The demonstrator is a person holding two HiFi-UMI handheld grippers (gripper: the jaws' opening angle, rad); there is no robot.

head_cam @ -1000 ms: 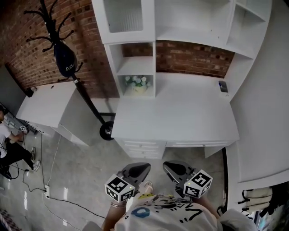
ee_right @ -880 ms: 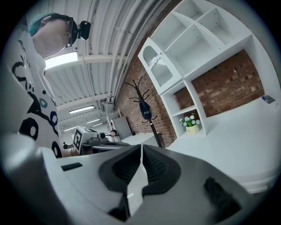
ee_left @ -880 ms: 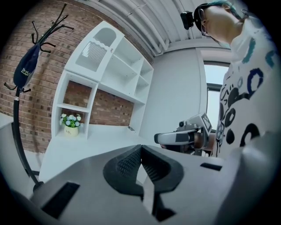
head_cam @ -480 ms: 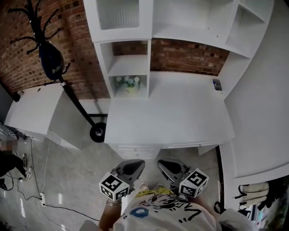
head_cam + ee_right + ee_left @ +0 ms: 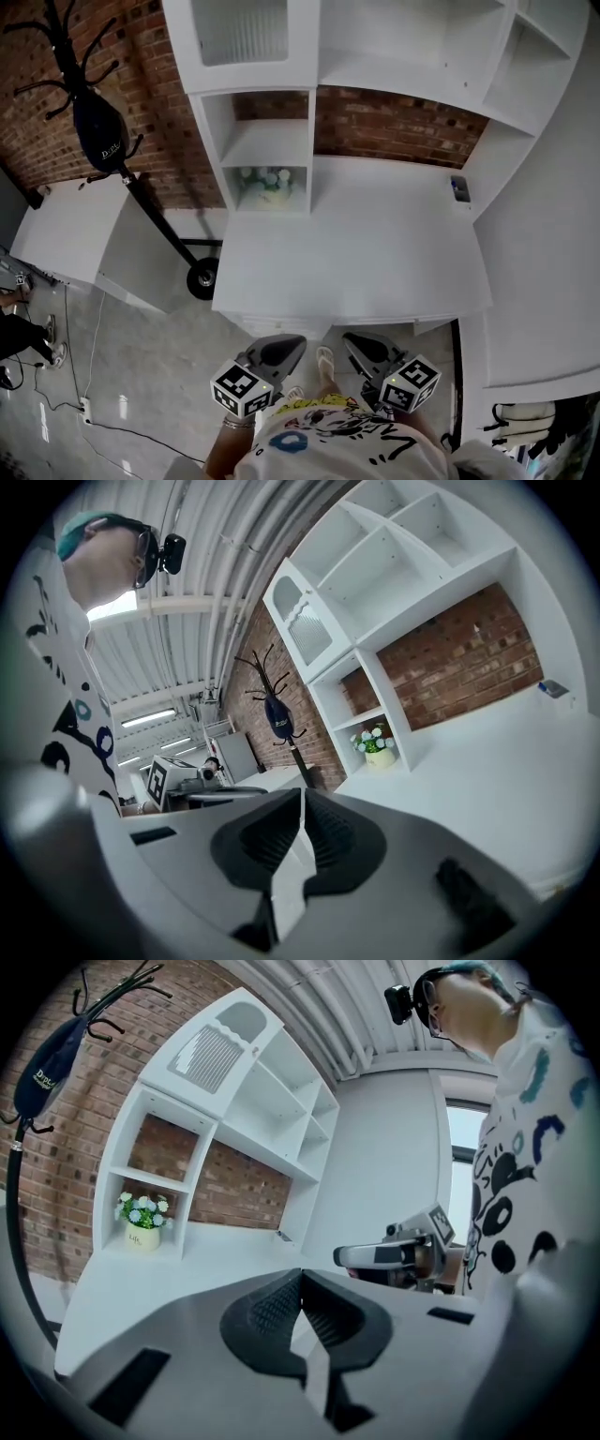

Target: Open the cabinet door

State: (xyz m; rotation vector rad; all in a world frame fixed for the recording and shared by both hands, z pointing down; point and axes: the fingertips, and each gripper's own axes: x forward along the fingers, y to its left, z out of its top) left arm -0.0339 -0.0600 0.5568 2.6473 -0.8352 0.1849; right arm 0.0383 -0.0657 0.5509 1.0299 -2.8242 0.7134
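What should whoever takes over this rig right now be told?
Left gripper: jaws together, empty, held low by the person's body.
Right gripper: the same, jaws together, empty.
Cabinet door: upper left of the shelf unit above the desk. It looks closed, and neither gripper is near it.
Done: nothing yet.
Left: reach up to the door, take hold of it and swing it open.

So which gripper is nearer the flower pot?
Left. The left gripper sits straight out from the flower pot; the right gripper is off to its right.
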